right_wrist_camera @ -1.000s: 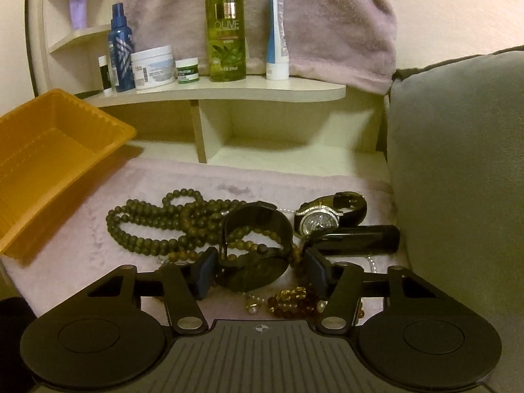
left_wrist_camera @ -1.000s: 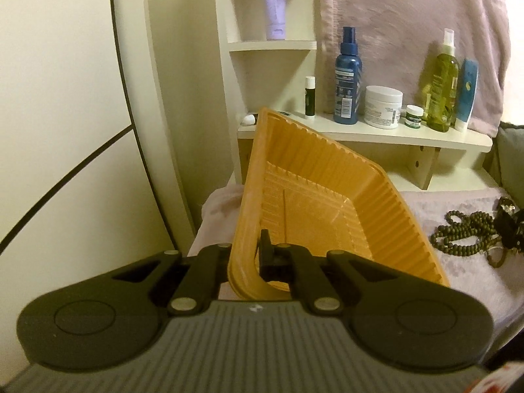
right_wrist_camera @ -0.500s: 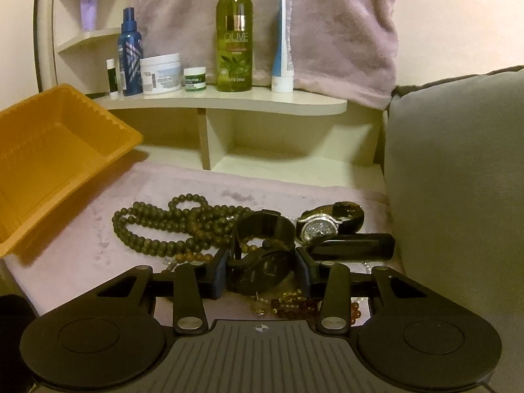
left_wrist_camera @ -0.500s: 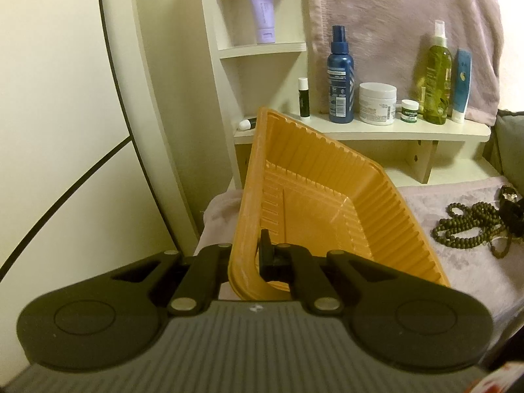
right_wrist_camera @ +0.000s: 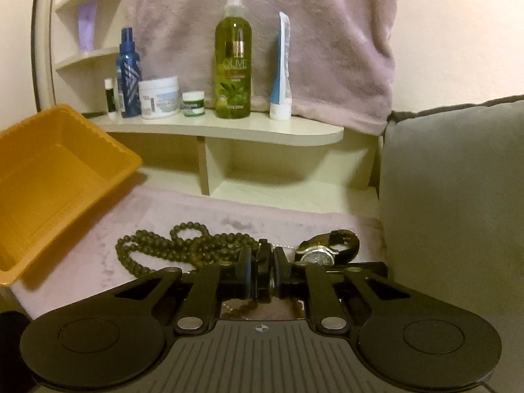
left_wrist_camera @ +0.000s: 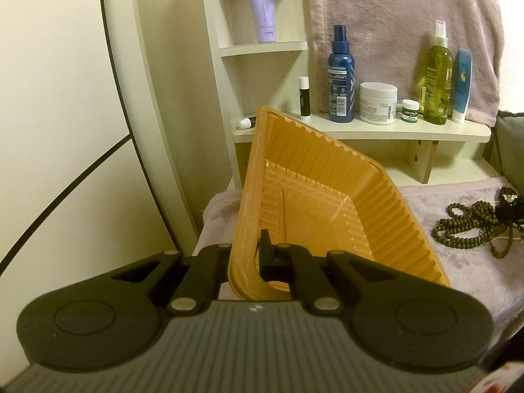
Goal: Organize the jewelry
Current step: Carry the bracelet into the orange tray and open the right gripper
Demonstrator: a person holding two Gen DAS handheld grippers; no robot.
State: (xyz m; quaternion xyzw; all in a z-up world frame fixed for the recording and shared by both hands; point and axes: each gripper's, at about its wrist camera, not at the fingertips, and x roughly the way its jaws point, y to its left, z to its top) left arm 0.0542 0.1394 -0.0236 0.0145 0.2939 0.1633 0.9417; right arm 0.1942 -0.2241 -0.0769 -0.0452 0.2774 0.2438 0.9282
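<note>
Beside the orange tray (right_wrist_camera: 59, 177), held tilted by my left tool (left_wrist_camera: 245, 255) clamped on its rim, my right tool (right_wrist_camera: 263, 270) is closing on a dark watch strap (right_wrist_camera: 263, 275). Risk: snagged wooden beads (right_wrist_camera: 183, 249) dragging along.

Both views were dim and warm-toned, lit softly from above and in front, with a yellowish cast over the cream shelf (right_wrist_camera: 229, 129) and walls. The orange tray (right_wrist_camera: 62, 177) threw a soft shadow onto the mauve cloth (right_wrist_camera: 196, 209) beneath it, and its glossy floor caught faint glare in the left wrist view. Fisheye bending curved the edges, corners went black, and the right wrist view looked slightly soft and grainy.
</note>
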